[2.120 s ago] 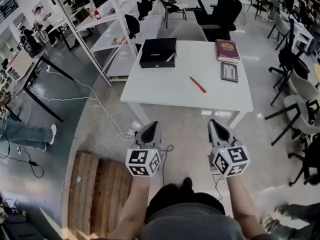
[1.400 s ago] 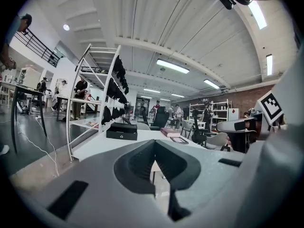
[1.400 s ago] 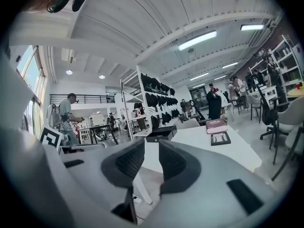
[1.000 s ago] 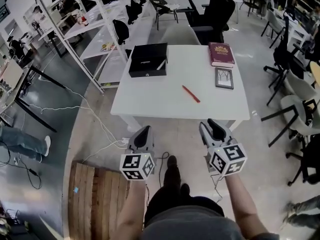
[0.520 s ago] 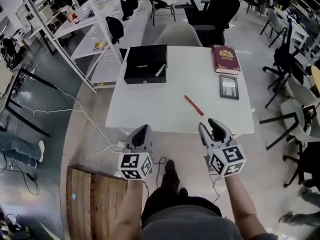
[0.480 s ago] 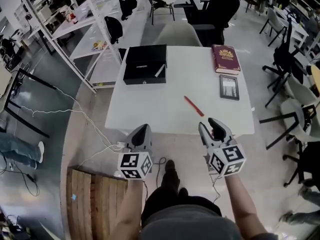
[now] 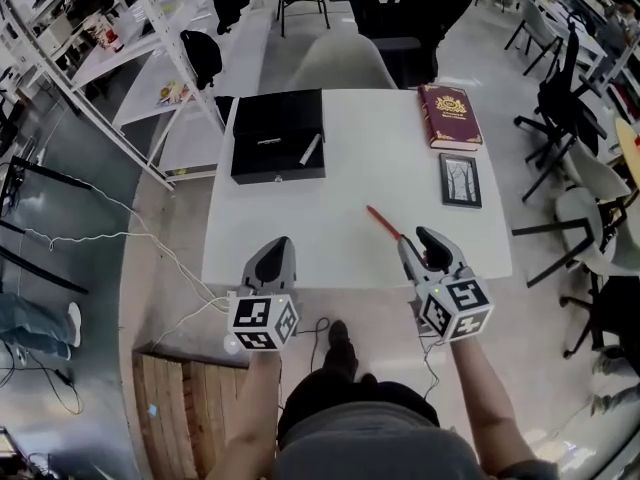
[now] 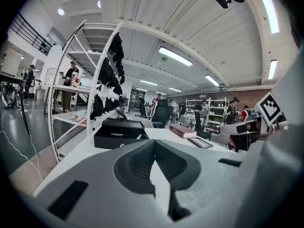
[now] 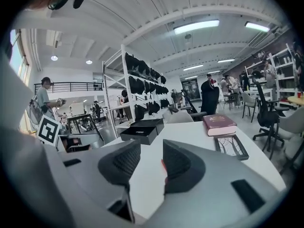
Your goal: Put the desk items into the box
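On the one white tabletop (image 7: 350, 183) there are four desk items and one box. The black box (image 7: 278, 148) sits open at the far left corner with one white, pen-like stick (image 7: 310, 149) lying inside it. One dark red book (image 7: 449, 115) lies at the far right corner. One dark-framed picture (image 7: 460, 180) lies flat just nearer than the book and apart from it. One red pen (image 7: 383, 222) lies slantwise on the bare top towards the near edge, well apart from the box. Two claws reach in over the near edge, one in each of the person's hands, and each carries one marker cube. The left claw (image 7: 275, 249) is clenched, its two jaws meeting at the tips with nothing between them, and it hangs over the near left part of the tabletop. The right claw (image 7: 419, 245) is released: its jaws have just been opening and stand wide apart. The near end of the pen shows in the gap between them, close by one pad, with neither pad pressing on it.
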The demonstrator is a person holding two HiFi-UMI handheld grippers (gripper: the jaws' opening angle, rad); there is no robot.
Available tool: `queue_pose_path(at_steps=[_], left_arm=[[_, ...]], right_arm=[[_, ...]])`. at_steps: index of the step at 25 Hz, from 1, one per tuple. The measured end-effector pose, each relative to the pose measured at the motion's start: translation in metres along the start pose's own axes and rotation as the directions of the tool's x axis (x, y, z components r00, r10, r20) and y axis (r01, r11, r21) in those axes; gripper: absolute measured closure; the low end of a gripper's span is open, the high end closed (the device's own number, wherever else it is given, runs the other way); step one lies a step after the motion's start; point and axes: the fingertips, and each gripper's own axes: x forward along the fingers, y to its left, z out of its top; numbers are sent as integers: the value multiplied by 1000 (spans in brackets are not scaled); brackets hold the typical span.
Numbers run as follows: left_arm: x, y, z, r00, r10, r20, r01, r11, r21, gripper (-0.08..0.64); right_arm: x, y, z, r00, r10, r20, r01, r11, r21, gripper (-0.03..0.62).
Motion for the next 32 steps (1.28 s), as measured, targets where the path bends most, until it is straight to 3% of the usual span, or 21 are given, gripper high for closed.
queue_pose_path(at_steps=[13,24,32], left_arm=[[35,20,2,998,-60,-25,60,998,10,554],[51,24,-5,998,-54,-43,54,999,-3,554],[60,30,-7,998,-18,-65,17,1000,-10,554]], right_arm=[[36,-8,-3,997,-34,-76,30,998,-54,439],[58,-16,-32,974,13,-225,-42,991,-126,439],[75,-27,-58,936,55,-349,-118,980,-160,439]])
